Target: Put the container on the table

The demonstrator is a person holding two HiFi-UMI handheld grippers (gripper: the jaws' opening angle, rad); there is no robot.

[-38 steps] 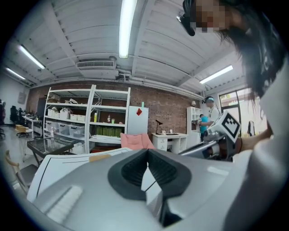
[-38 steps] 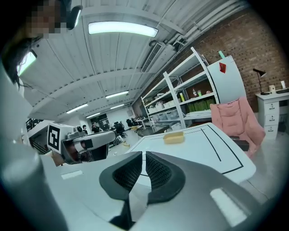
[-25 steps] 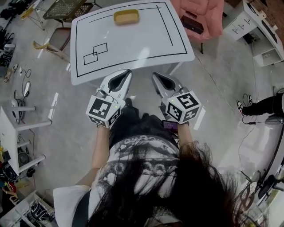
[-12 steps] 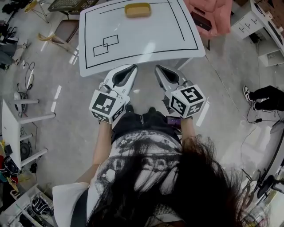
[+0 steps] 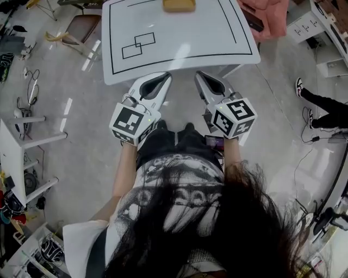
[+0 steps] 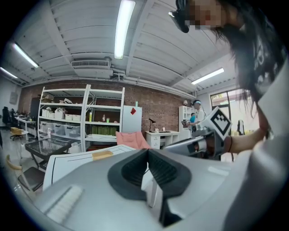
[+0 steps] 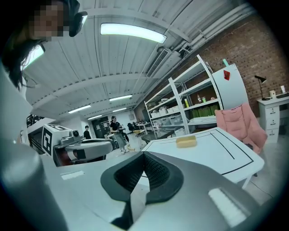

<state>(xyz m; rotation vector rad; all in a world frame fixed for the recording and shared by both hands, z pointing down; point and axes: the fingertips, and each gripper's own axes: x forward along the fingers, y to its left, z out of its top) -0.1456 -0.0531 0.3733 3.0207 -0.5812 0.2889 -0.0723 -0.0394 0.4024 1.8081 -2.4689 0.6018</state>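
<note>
The container [image 5: 179,5], a low tan-yellow tub, sits at the far edge of the white table [image 5: 179,49], inside its black outline. It also shows in the left gripper view [image 6: 102,154] and the right gripper view [image 7: 186,141]. My left gripper [image 5: 165,76] and right gripper [image 5: 200,74] are held side by side at the table's near edge, pointing at it. Both are shut with nothing between the jaws, which meet in the left gripper view [image 6: 147,151] and in the right gripper view [image 7: 144,154]. The container lies well beyond both.
A pink armchair [image 5: 261,21] stands right of the table, with white drawer cabinets [image 5: 321,32] further right. A person's legs [image 5: 326,108] are on the floor at the right. A chair [image 5: 81,27] and cables lie at the left. Shelving [image 6: 81,117] lines the brick wall.
Both grippers have moved forward together up to the table's near edge. The table has drawn closer and the container has slid to the top edge of the head view.
</note>
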